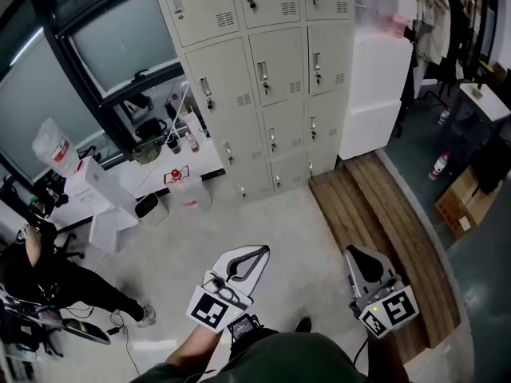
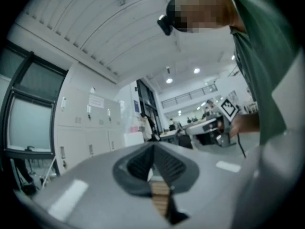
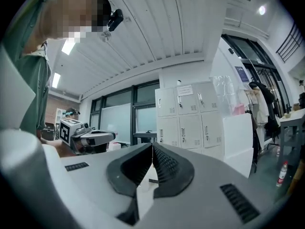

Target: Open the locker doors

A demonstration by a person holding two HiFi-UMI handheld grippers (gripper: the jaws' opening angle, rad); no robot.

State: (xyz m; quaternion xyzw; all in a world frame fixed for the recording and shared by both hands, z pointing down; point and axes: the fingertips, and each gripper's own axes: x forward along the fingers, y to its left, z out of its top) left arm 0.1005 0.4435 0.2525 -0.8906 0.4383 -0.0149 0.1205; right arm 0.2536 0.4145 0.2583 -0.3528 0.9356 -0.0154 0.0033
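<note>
Far left of the head view there's a person (image 1: 48, 274) sitting on the floor, nothing to do with the job. Next over, the left tongs (image 1: 262, 250) are held low near the body, tips pressed together with nothing in them; same story in the left gripper view (image 2: 153, 148). The lockers (image 1: 263, 78) stand straight ahead against the wall, well apart from both tongs, and every door I can see is shut. The right tongs (image 1: 355, 255) are also closed on nothing, pointing roughly at the lockers (image 3: 190, 123). Right of the lockers is a white block (image 1: 375, 94).

So I'd say it's the approach step and no door is touched yet. Next move: walk in, spread one pair of tongs and catch a door's small handle.
</note>
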